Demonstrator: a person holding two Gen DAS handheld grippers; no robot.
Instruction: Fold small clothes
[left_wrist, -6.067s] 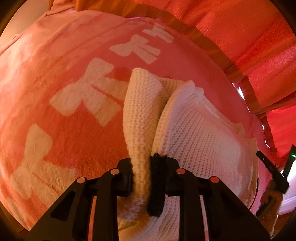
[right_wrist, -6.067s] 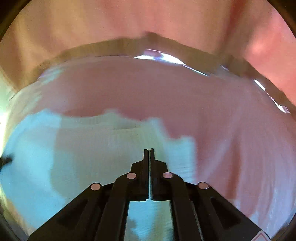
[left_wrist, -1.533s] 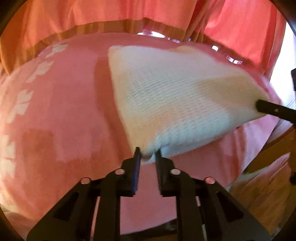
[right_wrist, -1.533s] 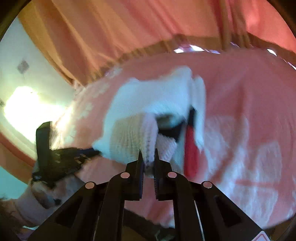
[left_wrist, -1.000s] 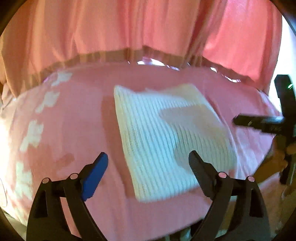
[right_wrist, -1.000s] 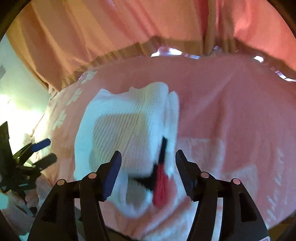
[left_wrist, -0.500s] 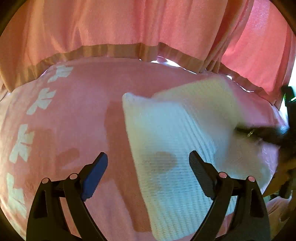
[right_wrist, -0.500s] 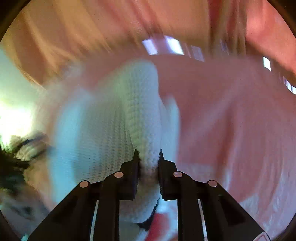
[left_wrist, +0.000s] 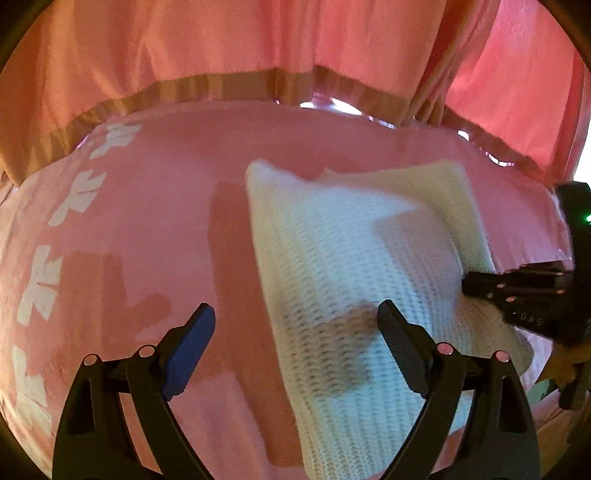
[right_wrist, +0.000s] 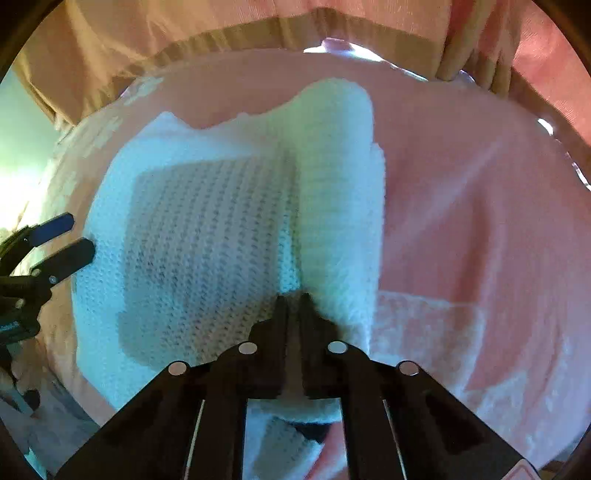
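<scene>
**Right tongs re-clamped on fold edge; left tongs spread and empty**

Since a second ago, your right gripper has gone from spread jaws to jaws pressed together on the thick rolled edge of the white knit garment, while your left gripper has kept its jaws wide and sunk closer to the cloth.

Left to right: pink blanket with white bow prints, then the left tongs spread with nothing pinched, their right finger over the knit. The garment lies partly folded on the blanket, near its right side. At far right, the right tongs pinch its edge.

Step in hand, by my reading: gripping for another fold. Next move calls for your left tongs to close on the near-left corner, then both to lift together.

Hard to make out: motion blur softens the knit; a dark and red patch under the right jaws is unidentifiable; the garment's near end is cut off.
</scene>
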